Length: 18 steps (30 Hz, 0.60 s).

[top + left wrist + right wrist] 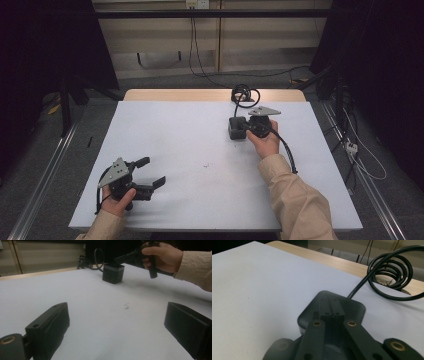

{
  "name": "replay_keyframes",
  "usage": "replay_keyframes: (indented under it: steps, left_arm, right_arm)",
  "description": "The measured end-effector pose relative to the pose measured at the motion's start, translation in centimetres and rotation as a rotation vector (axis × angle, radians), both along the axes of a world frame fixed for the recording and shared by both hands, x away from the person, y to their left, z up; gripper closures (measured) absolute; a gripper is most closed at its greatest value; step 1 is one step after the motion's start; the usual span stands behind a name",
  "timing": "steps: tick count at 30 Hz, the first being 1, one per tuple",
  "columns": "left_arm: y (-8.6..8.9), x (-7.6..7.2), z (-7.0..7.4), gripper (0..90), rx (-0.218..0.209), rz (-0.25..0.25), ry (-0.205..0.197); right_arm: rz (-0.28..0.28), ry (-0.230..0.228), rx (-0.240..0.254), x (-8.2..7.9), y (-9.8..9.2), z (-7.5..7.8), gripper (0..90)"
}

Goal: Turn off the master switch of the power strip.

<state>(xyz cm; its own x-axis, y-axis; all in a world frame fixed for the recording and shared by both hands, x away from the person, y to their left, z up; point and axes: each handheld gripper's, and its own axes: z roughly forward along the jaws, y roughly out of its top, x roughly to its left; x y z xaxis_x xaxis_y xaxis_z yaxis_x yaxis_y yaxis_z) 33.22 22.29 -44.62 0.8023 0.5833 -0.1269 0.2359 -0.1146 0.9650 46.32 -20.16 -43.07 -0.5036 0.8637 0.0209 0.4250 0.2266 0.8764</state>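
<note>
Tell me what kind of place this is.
Probably a lab recording station: a white-covered table, dark curtains at the sides, loose cables on the floor, and a person's hand-held tongs beside a black cube.

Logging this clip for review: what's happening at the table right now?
A person holds a tool in each hand over a white table. The right tool, jaws shut together, rests its tips on top of a dark cube-shaped box whose black cable coils at the far edge. The left tool sits open near the front left corner, holding nothing.
</note>
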Motion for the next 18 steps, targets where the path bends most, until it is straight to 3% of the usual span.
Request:
replay_keyframes:
  steps: [3,18]
  left_arm:
    - [0.09,-0.05,0.04,5.8,0.000,0.002,-0.002]
    - [0.17,-0.20,0.04,5.8,0.002,0.004,-0.003]
  right_arm:
    - [-0.015,-0.013,-0.020,0.00,0.38,-0.03,90.0]
    - [-0.002,-0.023,-0.019,-0.05,0.04,-0.17,90.0]
